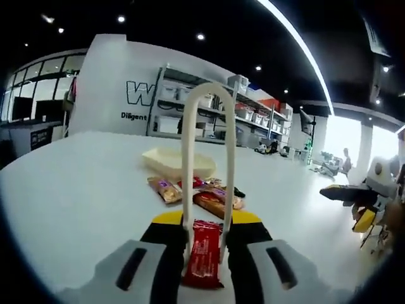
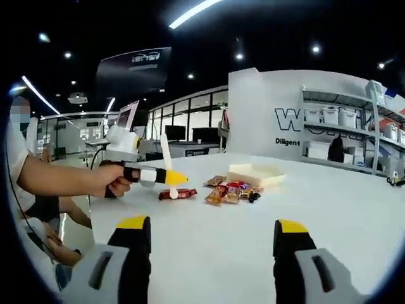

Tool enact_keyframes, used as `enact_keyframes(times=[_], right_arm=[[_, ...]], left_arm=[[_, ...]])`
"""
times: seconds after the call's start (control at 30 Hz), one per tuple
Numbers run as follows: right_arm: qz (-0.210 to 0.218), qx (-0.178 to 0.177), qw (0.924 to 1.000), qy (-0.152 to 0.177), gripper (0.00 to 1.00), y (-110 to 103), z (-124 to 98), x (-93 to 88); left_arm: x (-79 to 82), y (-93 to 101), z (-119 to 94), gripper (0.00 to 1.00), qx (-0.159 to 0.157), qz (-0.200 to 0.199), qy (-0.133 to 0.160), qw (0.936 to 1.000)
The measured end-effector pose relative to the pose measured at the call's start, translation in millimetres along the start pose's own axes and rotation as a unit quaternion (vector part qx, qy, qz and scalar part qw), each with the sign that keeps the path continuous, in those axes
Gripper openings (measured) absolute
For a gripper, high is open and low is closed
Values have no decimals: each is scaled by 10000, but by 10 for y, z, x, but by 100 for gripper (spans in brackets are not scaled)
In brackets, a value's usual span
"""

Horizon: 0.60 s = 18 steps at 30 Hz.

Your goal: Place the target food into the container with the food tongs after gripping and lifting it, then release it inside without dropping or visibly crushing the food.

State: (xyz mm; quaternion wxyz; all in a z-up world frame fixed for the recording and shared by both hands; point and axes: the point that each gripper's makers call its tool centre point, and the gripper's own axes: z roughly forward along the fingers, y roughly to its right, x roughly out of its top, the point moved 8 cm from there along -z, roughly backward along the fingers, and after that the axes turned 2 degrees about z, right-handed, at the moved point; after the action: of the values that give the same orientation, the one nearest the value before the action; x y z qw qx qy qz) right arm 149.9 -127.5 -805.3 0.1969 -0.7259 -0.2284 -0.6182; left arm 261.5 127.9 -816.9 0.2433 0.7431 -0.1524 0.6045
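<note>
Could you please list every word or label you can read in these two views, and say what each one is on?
"Diligent": small black word on the white wall, complete in the right gripper view.
"W": start of a large outlined word above it; the rest is hidden by the shelves.
Dark hanging banner: print too blurred.
Snack wrappers: print too small.

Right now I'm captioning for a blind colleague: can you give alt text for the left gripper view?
The left gripper holds white food tongs upright between its jaws, standing over a red snack packet on the white table. Beyond lie more wrapped snacks and a shallow cream container; the right gripper enters at the right edge.
</note>
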Motion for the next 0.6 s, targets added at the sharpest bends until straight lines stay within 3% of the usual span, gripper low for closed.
enact_keyframes(times=[0.13, 0.2, 0.27, 0.37, 0.43, 0.47, 0.6], right_arm=[[101, -116, 9998, 104, 99, 30, -21, 9], [170, -113, 9997, 132, 97, 37, -53, 11], [246, -136, 9995, 173, 96, 47, -79, 15], [331, -134, 9992, 191, 94, 56, -103, 12], [349, -128, 9991, 189, 92, 53, -112, 11], [365, -126, 9991, 200, 92, 48, -123, 13], [293, -107, 9994, 158, 91, 38, -134, -3]], left_arm=[[5, -23, 10, 23, 22, -212, 52, 9998], [17, -47, 11, 23, -57, -392, -29, 9992], [27, -83, 18, 23, -110, -906, -22, 9958], [25, -118, 18, 22, -23, -397, 12, 9992], [26, -76, 27, 22, -105, -396, -20, 9992], [46, -55, 34, 22, -107, -31, -51, 9999], [101, -50, 53, 22, -201, -333, -125, 9992]])
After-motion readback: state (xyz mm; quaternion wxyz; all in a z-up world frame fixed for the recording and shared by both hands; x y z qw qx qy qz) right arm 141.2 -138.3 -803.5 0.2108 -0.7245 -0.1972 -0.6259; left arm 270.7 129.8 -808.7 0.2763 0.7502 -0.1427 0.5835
